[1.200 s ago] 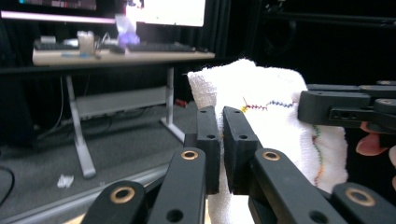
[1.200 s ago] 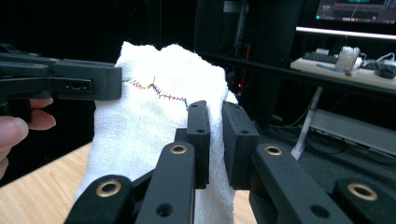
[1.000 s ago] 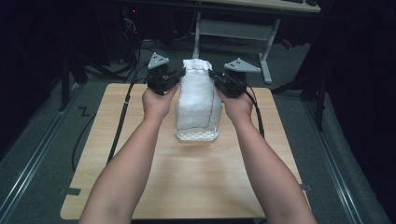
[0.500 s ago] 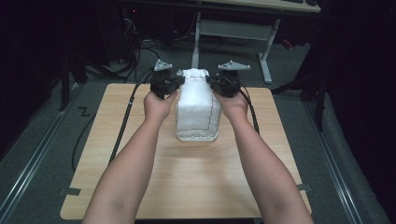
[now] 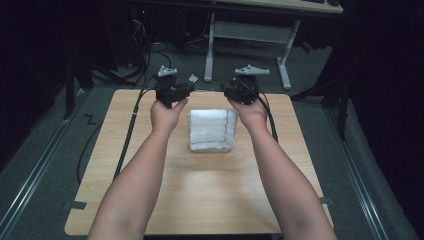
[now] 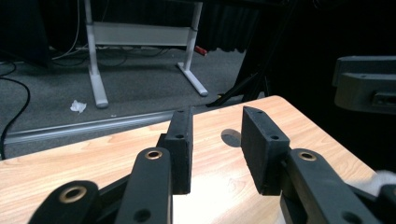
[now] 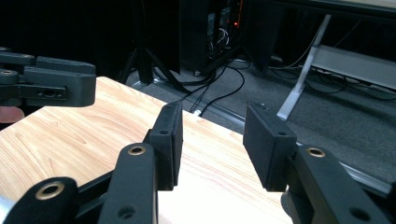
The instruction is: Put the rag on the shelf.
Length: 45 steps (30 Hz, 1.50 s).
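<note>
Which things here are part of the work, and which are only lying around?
Part of the work:
- folded white cloth, flat on the table
- left hand-held gripper, jaws just opened, nothing between them
- right hand-held gripper, the same

Lying around:
- desk frame on the floor
- crumpled paper
- floor cables

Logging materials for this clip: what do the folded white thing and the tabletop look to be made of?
Folded towel: looks like soft white terry cloth, matte, with a nubby texture and a thin reddish line along the edges. Table: pale wood or wood-look laminate, smooth with a slight sheen; grain streaks show, and the look can't settle which.
</note>
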### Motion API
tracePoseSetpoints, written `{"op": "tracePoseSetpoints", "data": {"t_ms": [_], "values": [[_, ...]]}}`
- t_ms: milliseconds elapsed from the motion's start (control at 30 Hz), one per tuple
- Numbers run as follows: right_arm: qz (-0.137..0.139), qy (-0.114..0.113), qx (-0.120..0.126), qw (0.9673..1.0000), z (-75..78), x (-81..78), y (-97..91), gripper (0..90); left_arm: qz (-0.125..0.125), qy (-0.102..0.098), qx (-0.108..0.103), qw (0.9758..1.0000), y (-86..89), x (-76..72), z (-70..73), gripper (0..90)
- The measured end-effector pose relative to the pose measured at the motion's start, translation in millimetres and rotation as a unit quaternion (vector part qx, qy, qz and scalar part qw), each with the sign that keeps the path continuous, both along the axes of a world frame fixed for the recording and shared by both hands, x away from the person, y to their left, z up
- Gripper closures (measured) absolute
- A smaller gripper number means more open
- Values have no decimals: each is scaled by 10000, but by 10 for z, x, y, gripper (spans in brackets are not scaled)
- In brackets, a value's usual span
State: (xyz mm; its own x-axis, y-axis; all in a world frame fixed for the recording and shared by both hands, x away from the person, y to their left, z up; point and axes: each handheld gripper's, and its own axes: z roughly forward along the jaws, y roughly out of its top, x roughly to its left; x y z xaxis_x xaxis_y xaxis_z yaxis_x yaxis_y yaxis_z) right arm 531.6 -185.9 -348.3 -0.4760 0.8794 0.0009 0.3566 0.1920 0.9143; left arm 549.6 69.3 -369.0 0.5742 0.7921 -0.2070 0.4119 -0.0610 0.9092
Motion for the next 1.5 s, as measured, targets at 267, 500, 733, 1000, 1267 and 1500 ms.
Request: {"op": "tracePoseSetpoints", "data": {"t_ms": [267,500,733,1000,1267,1500], "values": [[16,-83,23,10000,21,-90,-44,557,-12,-95,51,9999,60,-100,-13,639],[-29,-147,170,9997,32,-264,-208,545,167,-152,104,9997,230,-250,-75,621],[-75,-138,99,9998,-47,-525,-379,528,169,-165,163,9996,393,-440,-197,595],[-100,-78,-116,9999,-297,-870,-555,503,50,-131,279,9995,667,-865,-497,569],[10,1,-325,9995,-728,-1346,-642,526,-329,272,488,9979,867,-1423,-996,518],[-6,312,-243,9992,-1133,-1761,-674,500,-443,798,655,9937,1025,-1935,-1405,490]]}}
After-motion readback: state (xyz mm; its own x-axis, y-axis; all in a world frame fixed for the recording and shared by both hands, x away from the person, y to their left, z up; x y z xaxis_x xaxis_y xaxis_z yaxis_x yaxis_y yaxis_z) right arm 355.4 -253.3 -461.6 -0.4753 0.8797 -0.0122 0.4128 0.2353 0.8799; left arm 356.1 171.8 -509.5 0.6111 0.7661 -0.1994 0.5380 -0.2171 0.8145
